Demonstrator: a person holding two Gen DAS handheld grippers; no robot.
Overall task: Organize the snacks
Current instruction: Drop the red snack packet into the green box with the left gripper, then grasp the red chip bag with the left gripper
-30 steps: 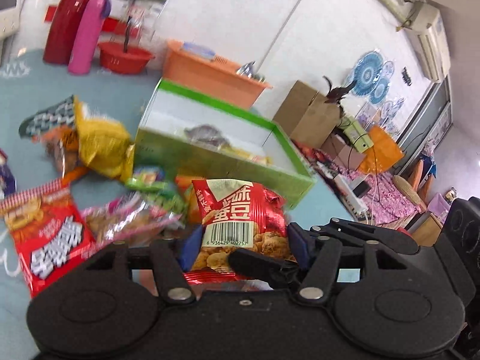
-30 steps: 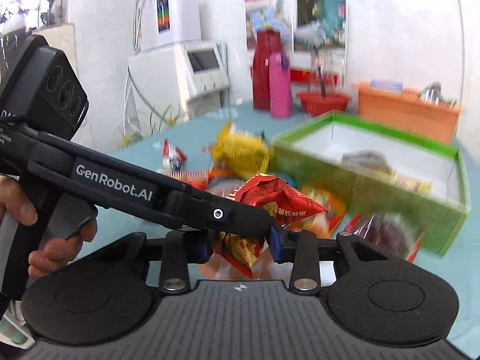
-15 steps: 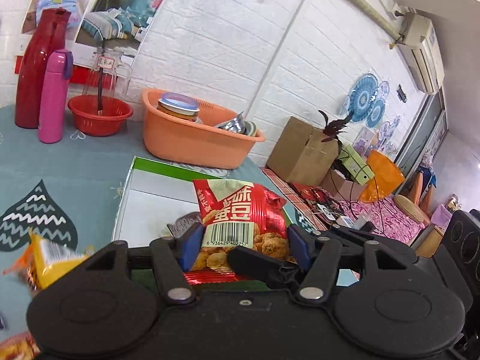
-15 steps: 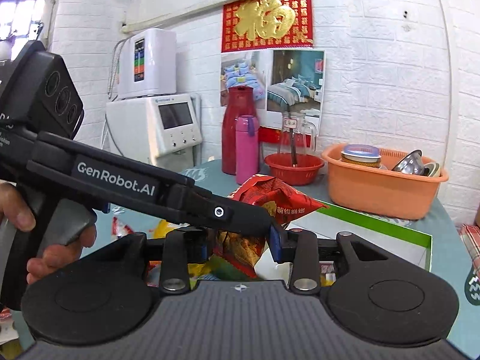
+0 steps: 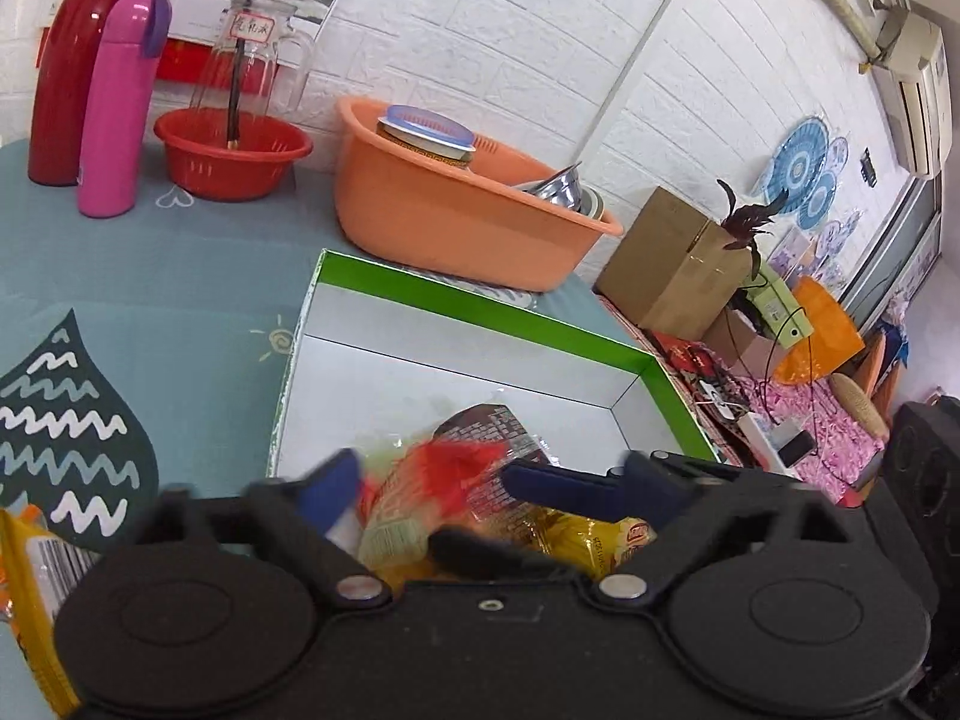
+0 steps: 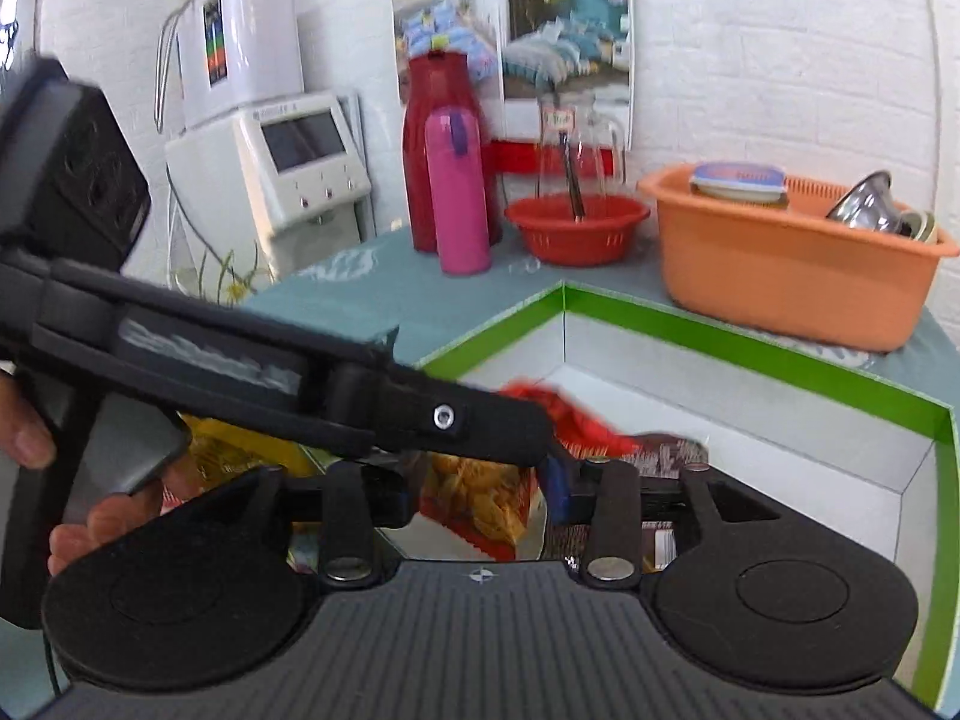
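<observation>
A green-rimmed white box (image 5: 480, 306) stands on the teal table, also in the right wrist view (image 6: 750, 354). My left gripper (image 5: 432, 486) is over the box's near end with its fingers spread wide. The red snack packet (image 5: 438, 480), blurred, sits loose between them above other packets in the box. In the right wrist view the same red packet (image 6: 480, 498) lies between the fingers of my right gripper (image 6: 480, 480), which also stand apart. The left gripper's body (image 6: 240, 378) crosses in front of it.
An orange basin (image 5: 456, 210) with a jar and metal bowls stands behind the box. A red basket (image 5: 231, 153), a pink flask (image 5: 117, 108) and a red thermos (image 5: 66, 60) stand at the back left. A yellow packet (image 5: 30, 594) lies on the table at left.
Both grippers have moved forward over the box and opened. The red packet, held firmly before, is now loose and dropping into the box.
</observation>
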